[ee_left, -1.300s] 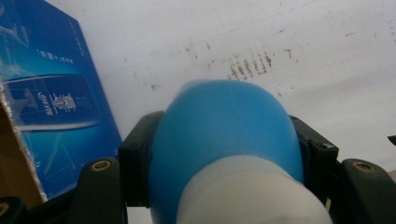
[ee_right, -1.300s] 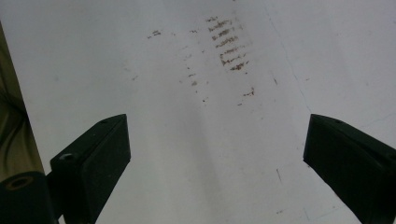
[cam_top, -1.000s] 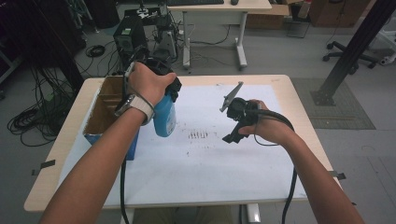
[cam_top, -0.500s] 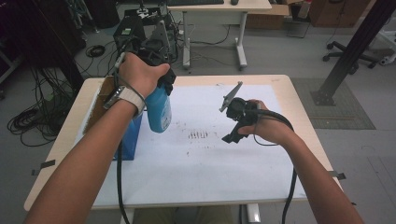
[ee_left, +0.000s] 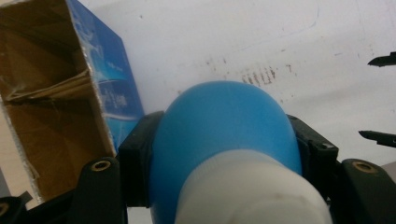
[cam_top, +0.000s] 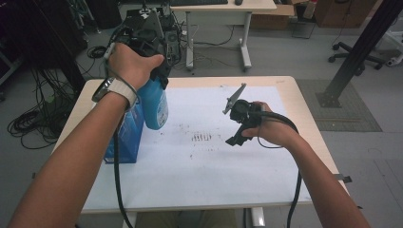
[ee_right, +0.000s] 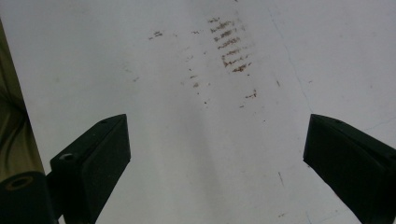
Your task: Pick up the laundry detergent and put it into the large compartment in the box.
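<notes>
The left claw [cam_top: 151, 71] is gripping one blue bottle [cam_top: 154, 104] above one open box [cam_top: 124, 137], while the right claw [cam_top: 236, 124] is gaping empty over the table [cam_top: 199, 180].

The bottle [cam_top: 154, 107] hangs over the table's [cam_top: 285, 90] left side, just right of the open box [cam_top: 124, 137] at the left edge. Smudged marks [cam_top: 203, 137] sit mid-table, right gripper [cam_top: 236, 124] beyond them.

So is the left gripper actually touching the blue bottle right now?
Touching. The left gripper view shows the left gripper with both black jaws pressed against the sides of the blue bottle, no gap on either side.
</notes>
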The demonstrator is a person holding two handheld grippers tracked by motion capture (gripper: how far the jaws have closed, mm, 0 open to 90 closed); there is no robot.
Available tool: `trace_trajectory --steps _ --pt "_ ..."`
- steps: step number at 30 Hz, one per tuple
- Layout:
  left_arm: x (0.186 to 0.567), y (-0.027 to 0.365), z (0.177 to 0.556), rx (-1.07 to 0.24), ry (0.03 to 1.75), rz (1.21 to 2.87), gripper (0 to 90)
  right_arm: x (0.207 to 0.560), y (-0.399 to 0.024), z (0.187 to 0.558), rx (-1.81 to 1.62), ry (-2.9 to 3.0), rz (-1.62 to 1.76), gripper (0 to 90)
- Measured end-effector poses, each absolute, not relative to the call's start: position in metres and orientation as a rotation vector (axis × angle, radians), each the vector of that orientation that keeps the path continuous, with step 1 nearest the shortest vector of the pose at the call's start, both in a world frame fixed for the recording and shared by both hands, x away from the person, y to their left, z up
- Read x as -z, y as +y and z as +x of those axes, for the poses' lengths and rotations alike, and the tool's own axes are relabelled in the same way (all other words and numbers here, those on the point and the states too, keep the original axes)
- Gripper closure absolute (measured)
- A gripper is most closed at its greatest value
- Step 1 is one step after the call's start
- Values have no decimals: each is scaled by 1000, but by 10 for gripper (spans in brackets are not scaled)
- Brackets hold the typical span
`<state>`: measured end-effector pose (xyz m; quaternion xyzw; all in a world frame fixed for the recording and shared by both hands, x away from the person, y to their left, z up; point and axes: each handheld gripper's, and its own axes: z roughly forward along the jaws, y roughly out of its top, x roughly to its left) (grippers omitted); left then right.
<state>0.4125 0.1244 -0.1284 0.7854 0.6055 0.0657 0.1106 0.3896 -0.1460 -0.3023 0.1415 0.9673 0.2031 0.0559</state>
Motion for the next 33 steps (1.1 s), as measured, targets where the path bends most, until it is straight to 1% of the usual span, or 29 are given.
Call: trace_trajectory --steps 8,21,33 --pt "117 140 412 -224 1819 2244 373 300 -146 390 -618 2933 430 74" --pt "107 159 414 -228 1848 2216 374 301 -145 391 -620 2934 430 74" --pt "92 177 413 -262 1877 2171 374 301 -145 392 -609 2937 441 74"
